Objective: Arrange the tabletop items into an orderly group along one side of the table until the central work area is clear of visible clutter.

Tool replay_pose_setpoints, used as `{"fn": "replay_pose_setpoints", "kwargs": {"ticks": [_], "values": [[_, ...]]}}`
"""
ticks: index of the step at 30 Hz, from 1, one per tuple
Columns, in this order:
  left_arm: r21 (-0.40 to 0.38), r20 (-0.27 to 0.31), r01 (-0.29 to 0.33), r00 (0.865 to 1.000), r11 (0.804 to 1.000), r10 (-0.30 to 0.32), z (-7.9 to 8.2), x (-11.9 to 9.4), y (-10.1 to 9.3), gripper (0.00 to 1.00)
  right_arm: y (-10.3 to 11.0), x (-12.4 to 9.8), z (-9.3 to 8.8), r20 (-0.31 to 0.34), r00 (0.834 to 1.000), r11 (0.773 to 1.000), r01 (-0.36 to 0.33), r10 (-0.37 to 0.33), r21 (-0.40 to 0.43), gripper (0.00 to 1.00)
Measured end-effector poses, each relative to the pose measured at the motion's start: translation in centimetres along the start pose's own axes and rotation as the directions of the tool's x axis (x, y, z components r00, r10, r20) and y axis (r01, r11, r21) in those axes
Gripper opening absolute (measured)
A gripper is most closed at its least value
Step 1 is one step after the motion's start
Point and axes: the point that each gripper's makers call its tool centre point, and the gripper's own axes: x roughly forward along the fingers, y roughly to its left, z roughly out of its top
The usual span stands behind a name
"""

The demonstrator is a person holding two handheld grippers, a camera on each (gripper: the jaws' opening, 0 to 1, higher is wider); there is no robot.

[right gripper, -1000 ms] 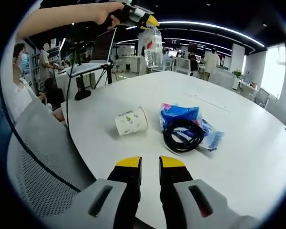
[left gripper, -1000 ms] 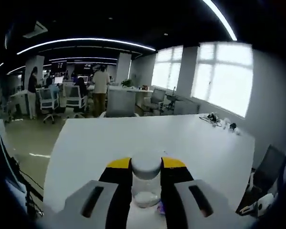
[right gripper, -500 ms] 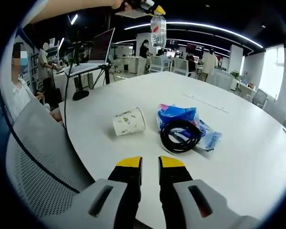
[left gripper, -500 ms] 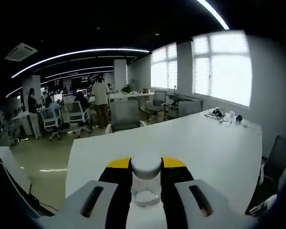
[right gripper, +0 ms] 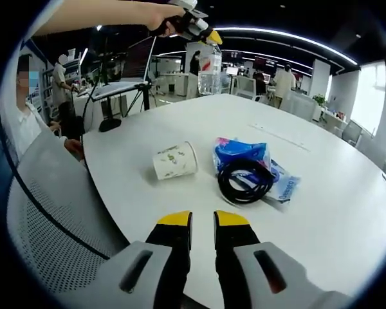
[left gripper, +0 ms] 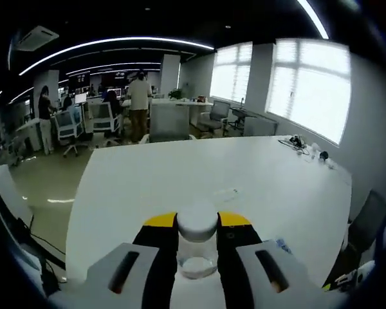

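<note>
Though airborne, bottle (left gripper: 197,248) between jaws.

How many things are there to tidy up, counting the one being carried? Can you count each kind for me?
Paper cup, lying on its side: 1
Blue packet: 1
Second, paler blue packet: 1
Coiled black cable, lying on the packets: 1
Clear bottle with a white cap, held in the left gripper: 1
Total: 5

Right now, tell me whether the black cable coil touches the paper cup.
Apart. The right gripper view shows bare table between the black cable coil and the paper cup.
</note>
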Motion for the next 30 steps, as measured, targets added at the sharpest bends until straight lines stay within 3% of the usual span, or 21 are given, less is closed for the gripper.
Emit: {"fn": "replay_pose_setpoints", "kwargs": {"ticks": [7, 14, 29, 30], "values": [[-0.031, -0.063, -0.032, 0.998, 0.999, 0.030, -4.1, 1.2, 0.7, 0.20, 0.1, 0.1, -0.1, -0.005, 1.000, 1.000, -0.006, 0.006, -0.003, 0.11], [-0.050, -0.120, -0.060, 0.991, 0.997, 0.054, -7.1, 2.0, 1.2, 0.20, 0.0, 0.2, -0.2, -0.013, 1.000, 1.000, -0.002, 0.002, 0.000, 0.11], [-0.051, -0.176, -0.082, 0.982, 0.995, 0.072, -10.9, 3.2, 2.0, 0.21, -0.1, 0.2, -0.6, -0.033, 0.999, 1.000, 0.004, -0.004, -0.004, 0.10], [-0.061, -0.152, -0.074, 0.986, 0.995, 0.064, -10.6, 3.2, 1.8, 0.21, -0.1, 0.2, -0.6, -0.033, 0.999, 1.000, 0.004, -0.004, -0.003, 0.10]]}}
